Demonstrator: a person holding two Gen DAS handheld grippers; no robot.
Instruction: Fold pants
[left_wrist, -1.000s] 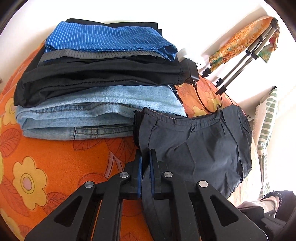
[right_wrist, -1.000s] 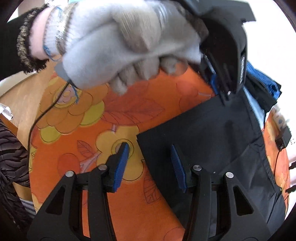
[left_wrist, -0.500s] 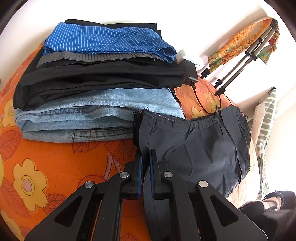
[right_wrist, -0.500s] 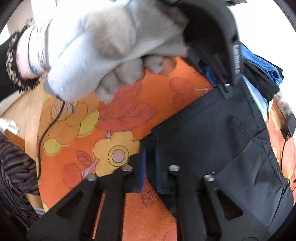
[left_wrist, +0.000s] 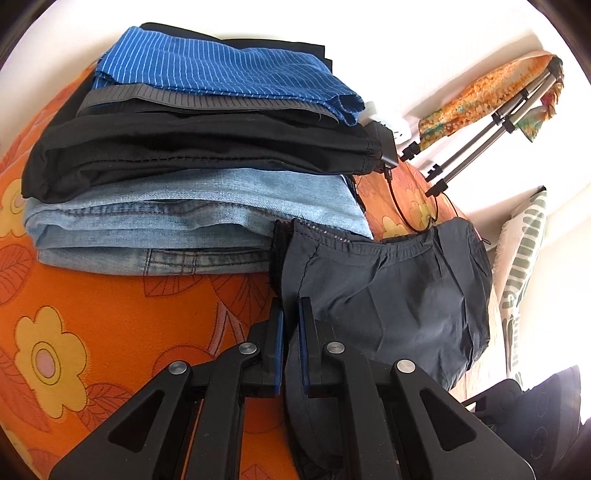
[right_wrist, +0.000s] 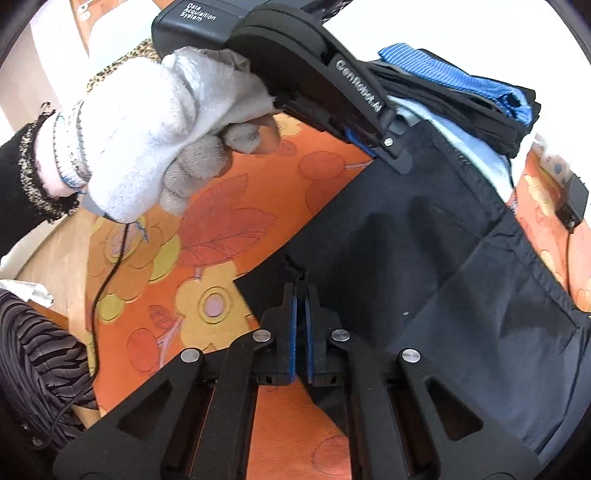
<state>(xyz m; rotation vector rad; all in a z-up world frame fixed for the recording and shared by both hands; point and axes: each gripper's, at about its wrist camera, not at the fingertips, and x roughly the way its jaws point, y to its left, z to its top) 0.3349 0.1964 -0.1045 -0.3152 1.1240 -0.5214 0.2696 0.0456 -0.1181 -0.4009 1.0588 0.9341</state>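
The left gripper (left_wrist: 291, 325) has its two blue-lined fingers drawn close together — only a narrow slit between them, with dark cloth pinched in it. The right gripper (right_wrist: 302, 295) is likewise clamped, its pads nearly touching on a dark fabric corner. In the right wrist view, the left hand (right_wrist: 155, 140) — in a white knit glove — is fisted around its gripper's handle, which slants downward.

Orange flowered cover (left_wrist: 122, 306) carries the load. On it: dark pants (left_wrist: 391, 295), spread flat; a stack (left_wrist: 192, 177) of folded clothes, jeans lowest; a black cable (left_wrist: 410, 218) beyond.
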